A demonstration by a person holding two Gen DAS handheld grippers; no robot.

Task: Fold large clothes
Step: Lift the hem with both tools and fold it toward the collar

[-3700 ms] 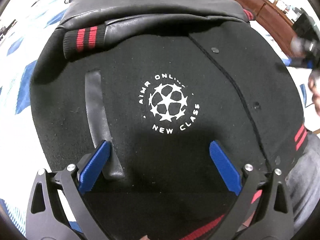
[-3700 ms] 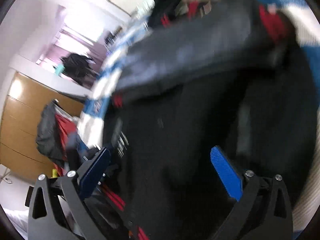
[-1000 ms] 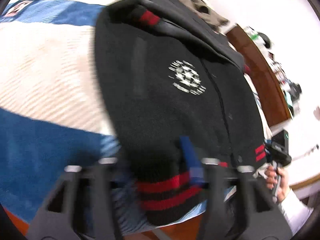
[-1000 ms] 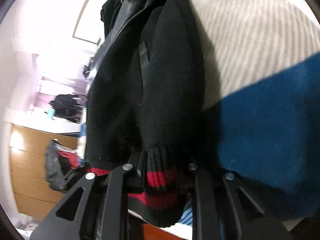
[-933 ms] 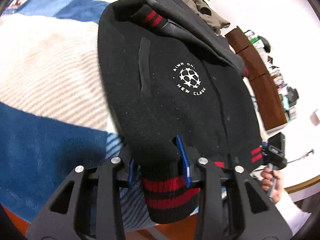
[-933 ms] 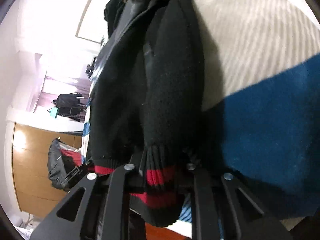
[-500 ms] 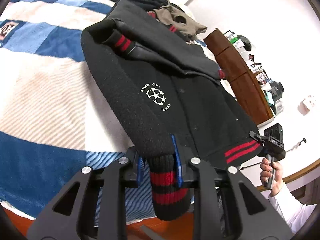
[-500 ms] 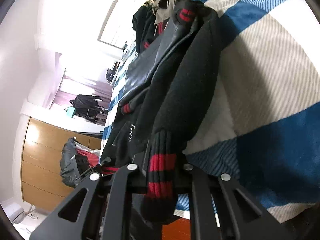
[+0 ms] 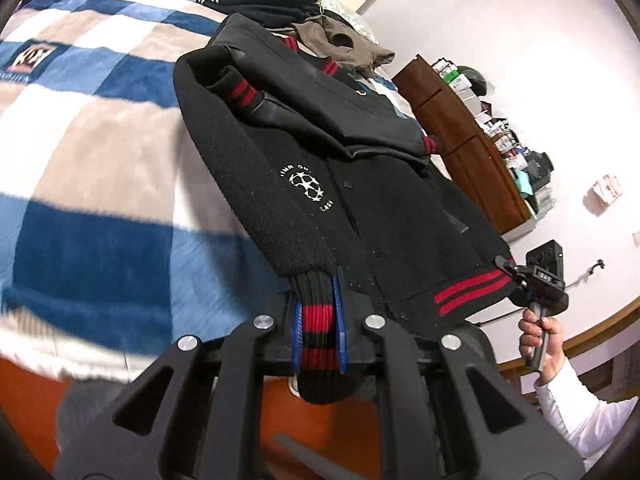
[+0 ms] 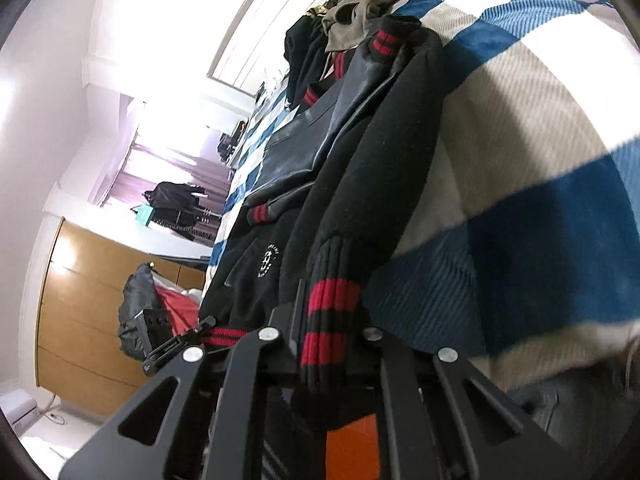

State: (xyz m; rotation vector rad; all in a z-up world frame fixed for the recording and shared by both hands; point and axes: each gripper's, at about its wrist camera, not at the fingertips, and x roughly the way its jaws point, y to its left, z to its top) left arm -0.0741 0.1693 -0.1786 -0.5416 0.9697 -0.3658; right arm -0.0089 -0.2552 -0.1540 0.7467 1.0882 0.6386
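On the bed, under the left wrist camera: a black jacket spread over a blue, white and beige checked blanket, sleeves folded across the chest, a white star-ball logo facing up. Left hand-held gripper clamped on the ribbed red-striped hem at one bottom corner, blue pads pressed against both sides of the knit. At the far bottom corner, the right hand-held gripper pinching the same hem, held by a hand in a white sleeve. Beyond the jacket, a pile of clothes near the headboard and a brown dresser against the wall.

From the right wrist camera: right hand-held gripper closed tight on the hem, jacket stretching away over the blanket. Left hand-held gripper gripping the opposite corner. A wooden wardrobe off to the left.
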